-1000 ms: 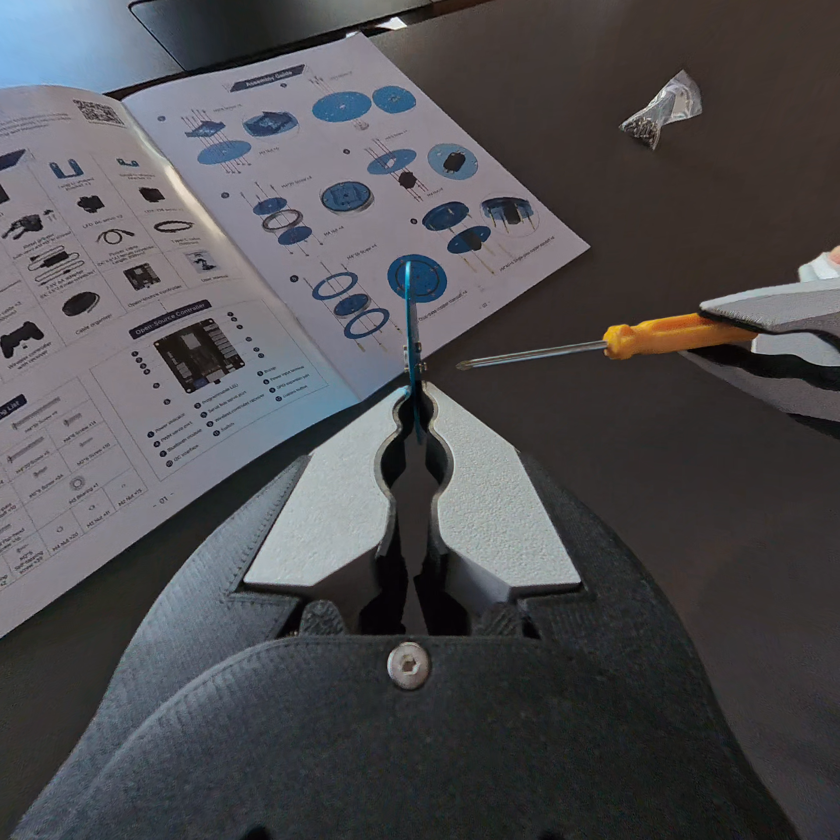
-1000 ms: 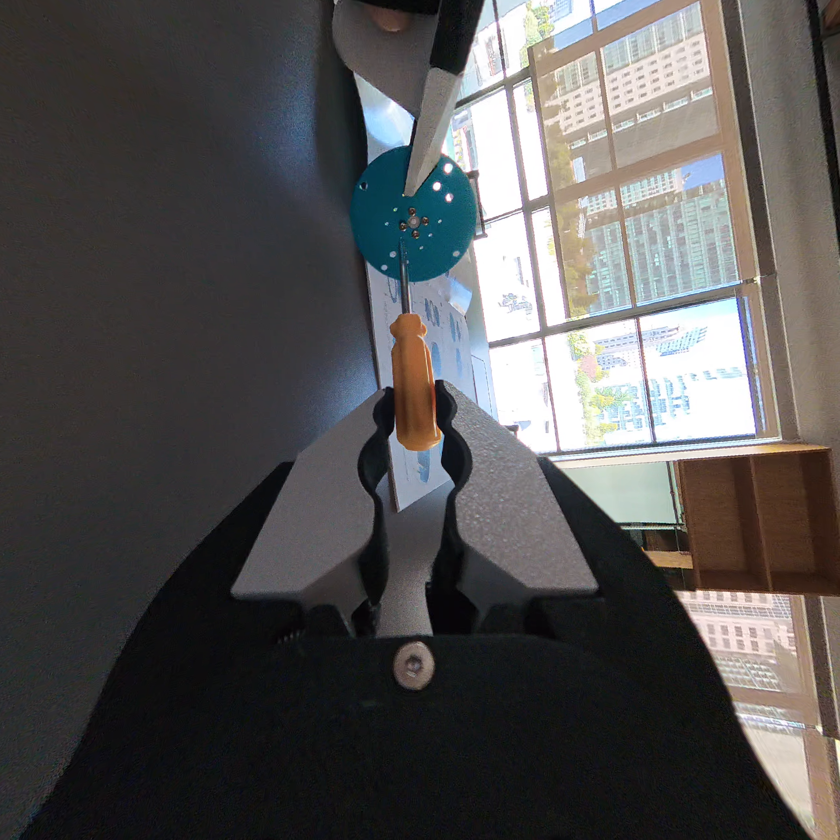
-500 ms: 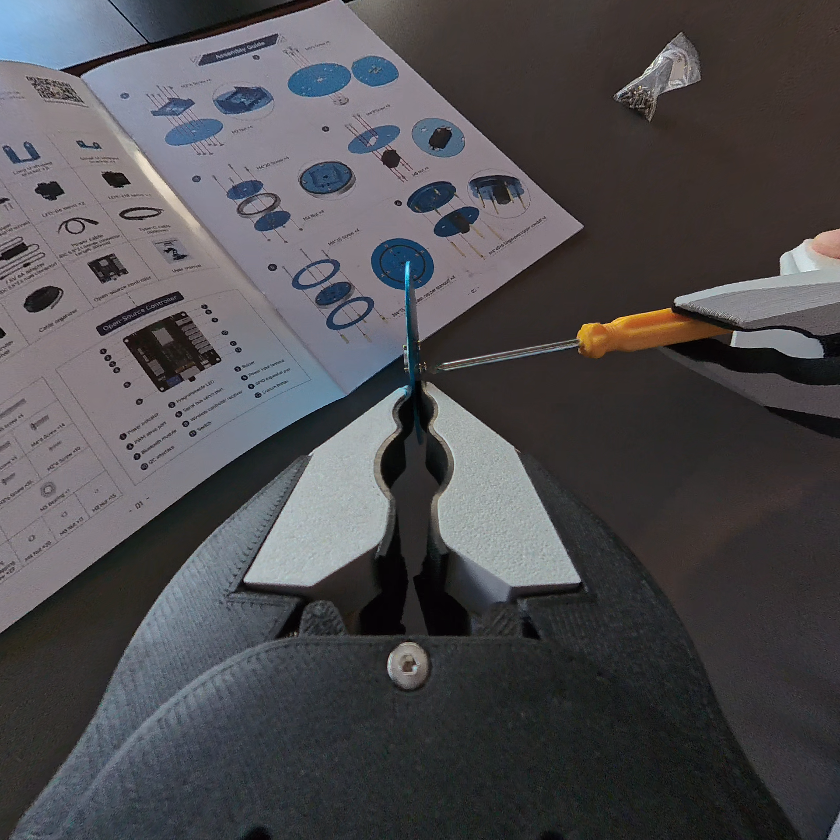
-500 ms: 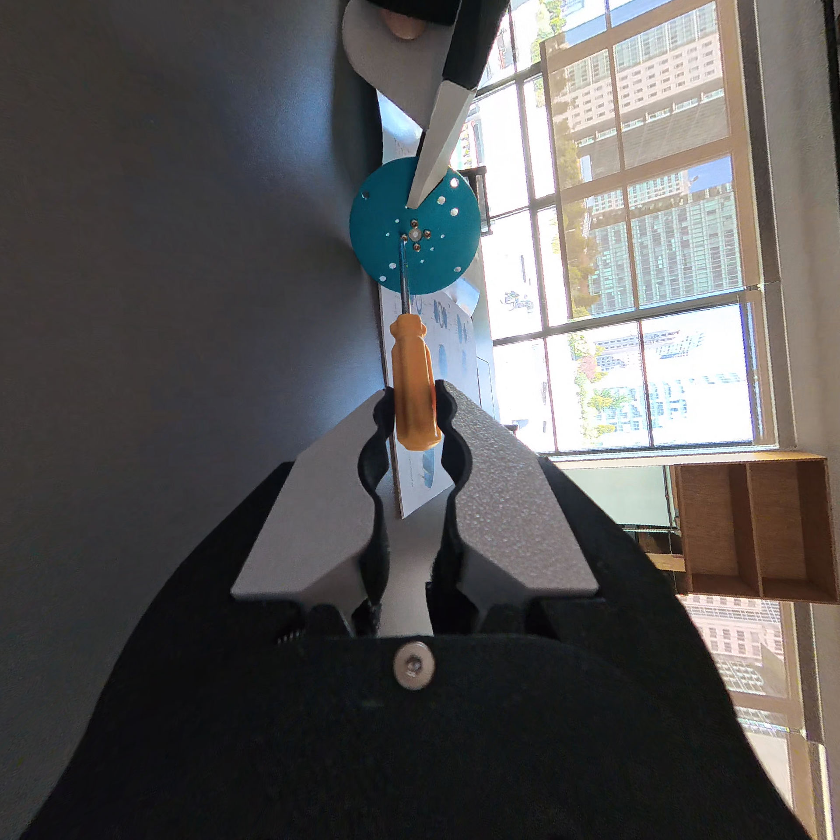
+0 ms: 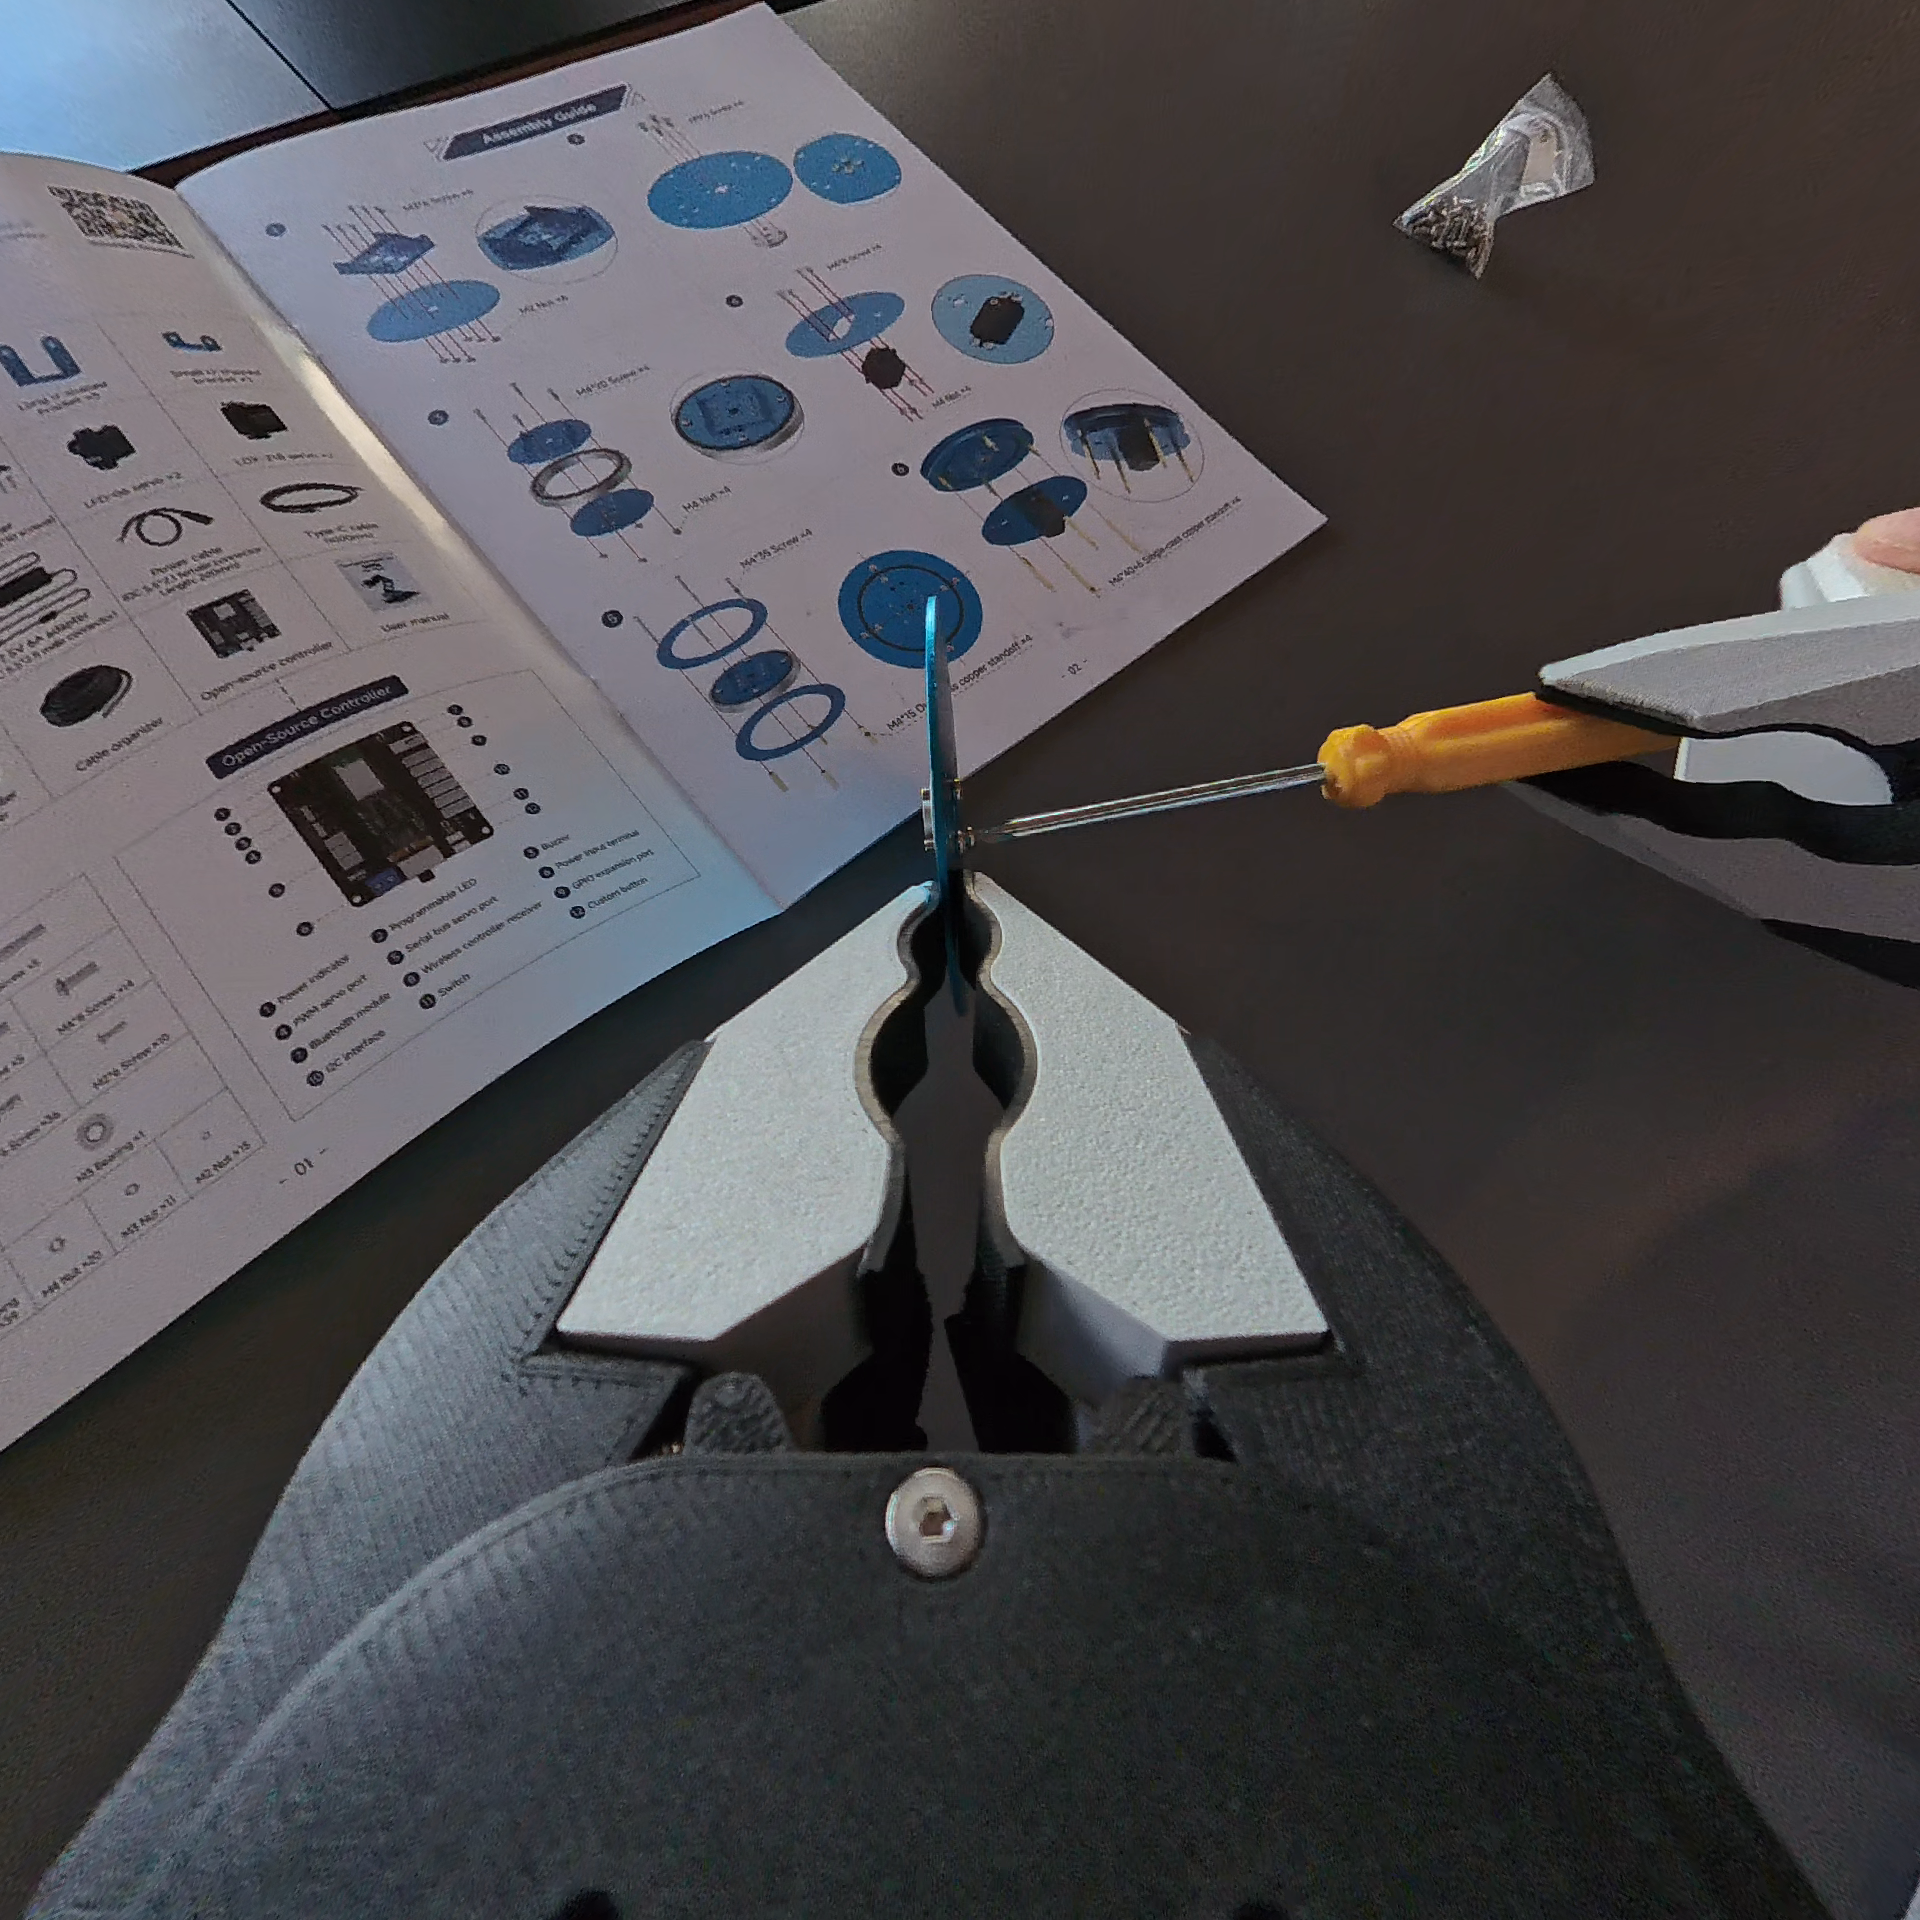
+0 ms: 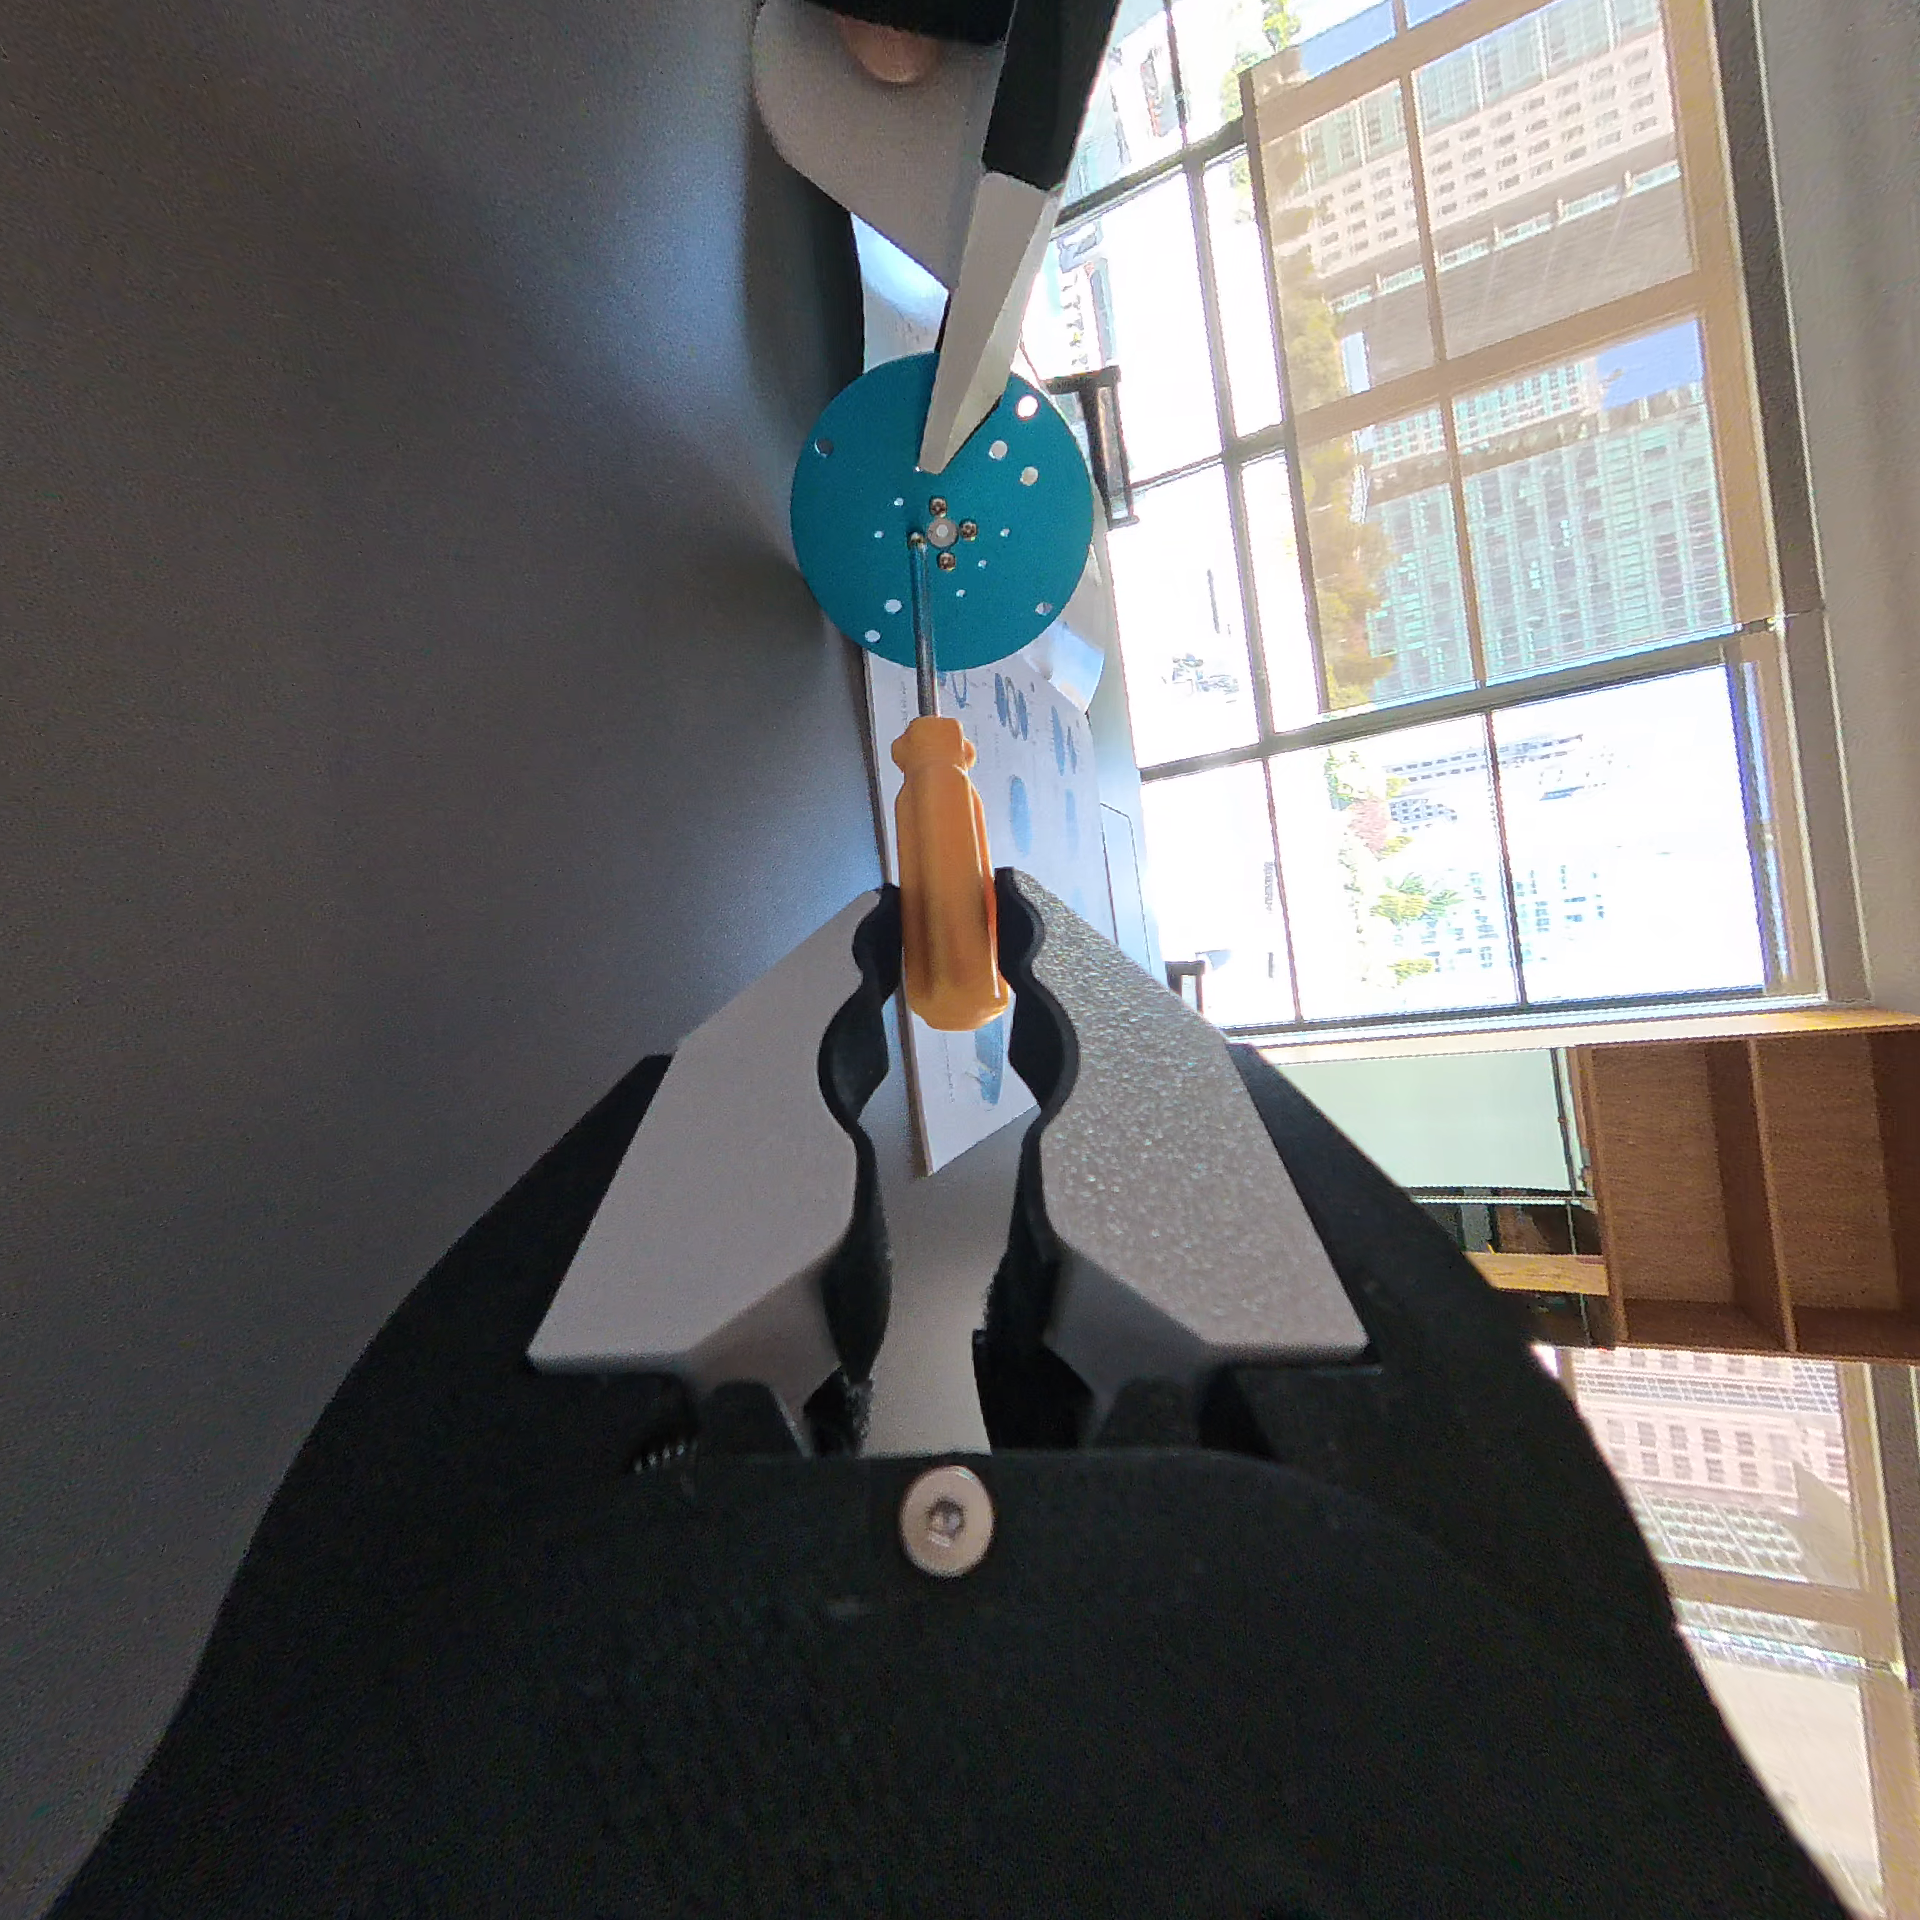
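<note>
The left hand-held gripper [image 5: 943, 914] is closed on the edge of a blue disc [image 5: 941, 748], holding it upright above the dark tabletop [image 5: 1455, 1143]. The right hand-held gripper [image 6: 948, 914] clamps an orange screwdriver [image 6: 945, 883], its tip on a small screw [image 6: 916, 537] beside the disc's centre. Only the right wrist view shows the disc's face and windows [image 6: 1455, 520]; only the left shows the open booklet [image 5: 520, 571] beyond the disc and a screw bag [image 5: 1496, 187] well apart from it.

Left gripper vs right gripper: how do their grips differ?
The left gripper pinches a thin blue round perforated plate by its edge, jaws almost closed. The right gripper clamps an orange-handled screwdriver lengthwise, jaws wider, tip on a plate screw. Both are shut on something, above the dark table.
</note>
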The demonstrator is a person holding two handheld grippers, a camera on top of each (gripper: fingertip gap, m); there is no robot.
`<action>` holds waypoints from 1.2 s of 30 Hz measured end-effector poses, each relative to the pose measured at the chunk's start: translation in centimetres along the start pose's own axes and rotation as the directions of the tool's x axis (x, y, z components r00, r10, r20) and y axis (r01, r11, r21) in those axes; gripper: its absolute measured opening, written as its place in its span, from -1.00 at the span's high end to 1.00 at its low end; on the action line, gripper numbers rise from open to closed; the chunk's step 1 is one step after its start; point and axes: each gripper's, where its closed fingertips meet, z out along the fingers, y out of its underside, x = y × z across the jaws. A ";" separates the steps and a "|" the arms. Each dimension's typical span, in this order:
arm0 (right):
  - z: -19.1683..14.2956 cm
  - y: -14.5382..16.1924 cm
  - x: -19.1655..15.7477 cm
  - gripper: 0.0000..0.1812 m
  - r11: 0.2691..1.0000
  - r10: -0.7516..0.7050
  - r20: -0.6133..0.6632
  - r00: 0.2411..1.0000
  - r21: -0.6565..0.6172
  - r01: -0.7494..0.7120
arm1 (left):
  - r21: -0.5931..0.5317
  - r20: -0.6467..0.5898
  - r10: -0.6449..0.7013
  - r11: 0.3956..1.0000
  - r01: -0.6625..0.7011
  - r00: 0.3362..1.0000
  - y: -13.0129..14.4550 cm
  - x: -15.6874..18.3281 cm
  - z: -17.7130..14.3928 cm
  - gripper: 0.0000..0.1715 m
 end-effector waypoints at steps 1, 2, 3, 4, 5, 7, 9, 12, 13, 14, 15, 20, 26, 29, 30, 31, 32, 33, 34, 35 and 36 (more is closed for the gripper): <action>0.0 0.0 0.0 0.81 1.000 0.004 0.002 1.000 -0.001 -0.004 | 0.000 0.001 0.002 1.000 -0.002 1.000 0.0 0.0 0.0 1.00; 0.1 0.1 0.0 0.81 1.000 0.004 0.002 1.000 0.000 -0.004 | 0.001 0.000 0.004 1.000 -0.004 1.000 0.0 0.0 0.0 1.00; 0.1 0.1 0.0 0.81 1.000 0.006 0.004 1.000 -0.003 -0.006 | 0.000 0.001 0.008 1.000 -0.008 1.000 0.0 0.0 0.0 1.00; 0.1 0.1 0.0 0.81 1.000 0.006 0.005 1.000 -0.006 -0.006 | 0.000 0.004 0.014 1.000 -0.014 1.000 0.0 0.1 0.0 1.00; 0.1 0.1 0.0 0.81 1.000 -0.003 0.002 1.000 -0.009 0.003 | -0.003 0.009 0.020 1.000 -0.020 1.000 0.0 0.1 0.0 1.00; 0.0 -0.1 0.3 0.81 0.998 -0.068 -0.029 0.997 -0.017 0.067 | -0.010 0.020 0.028 1.000 -0.028 0.999 0.0 0.2 0.0 1.00; -0.1 -0.4 0.4 0.81 0.986 -0.167 -0.064 0.984 -0.036 0.165 | -0.018 0.041 0.040 0.999 -0.039 0.998 0.0 0.2 0.0 1.00; -0.1 -0.6 0.1 0.81 0.975 -0.222 -0.073 0.972 -0.036 0.220 | -0.021 0.072 0.051 0.999 -0.049 0.996 0.0 0.1 0.0 1.00; 0.1 -0.5 -0.1 0.82 0.991 -0.131 -0.036 0.991 -0.026 0.130 | -0.016 0.084 0.055 0.998 -0.054 0.995 -0.1 0.0 0.0 1.00; 0.3 -0.5 -0.1 0.81 1.000 -0.007 0.004 1.000 -0.014 0.007 | -0.006 0.096 0.060 0.998 -0.059 0.994 -0.2 -0.2 0.0 1.00; 0.5 -0.4 0.1 0.82 0.991 0.132 0.051 0.990 -0.009 -0.132 | 0.008 0.109 0.064 0.998 -0.066 0.992 -0.4 -0.4 0.0 1.00; 1.2 -0.2 1.4 0.82 0.673 0.721 0.271 0.637 -0.059 -0.737 | 0.109 0.185 0.094 0.987 -0.115 0.978 -2.7 -0.9 -1.0 1.00; 2.5 -0.2 3.5 0.82 0.319 0.897 0.376 0.234 -0.183 -0.930 | 0.159 0.252 0.122 0.973 -0.166 0.960 -4.4 -2.3 -1.6 1.00; 3.1 -0.8 3.4 0.82 0.345 0.894 0.358 0.269 -0.166 -0.924 | 0.166 0.276 0.130 0.970 -0.180 0.952 -4.6 -3.0 -1.9 1.00; 3.2 -1.0 3.2 0.82 0.355 0.892 0.354 0.282 -0.162 -0.921 | 0.174 0.281 0.134 0.967 -0.187 0.950 -4.7 -3.1 -2.0 1.00; 3.3 -1.1 3.0 0.82 0.374 0.888 0.345 0.304 -0.157 -0.914 | 0.180 0.286 0.139 0.964 -0.196 0.948 -4.9 -3.2 -2.1 1.00; 3.3 -1.1 2.8 0.82 0.390 0.884 0.340 0.322 -0.154 -0.908 | 0.180 0.290 0.146 0.962 -0.203 0.946 -5.0 -3.2 -2.2 1.00; 3.3 -1.2 2.6 0.82 0.396 0.882 0.336 0.329 -0.154 -0.905 | 0.180 0.293 0.151 0.961 -0.210 0.944 -5.0 -3.1 -2.2 1.00; 3.3 -1.2 2.4 0.82 0.400 0.881 0.335 0.333 -0.154 -0.903 | 0.183 0.297 0.158 0.958 -0.219 0.942 -5.1 -3.0 -2.3 1.00; 3.2 -1.1 2.3 0.82 0.399 0.882 0.335 0.332 -0.156 -0.904 | 0.184 0.302 0.166 0.956 -0.229 0.939 -5.1 -3.0 -2.3 1.00; 3.1 -1.1 2.3 0.82 0.395 0.883 0.335 0.328 -0.154 -0.906 | 0.183 0.307 0.174 0.954 -0.237 0.936 -5.2 -2.9 -2.3 1.00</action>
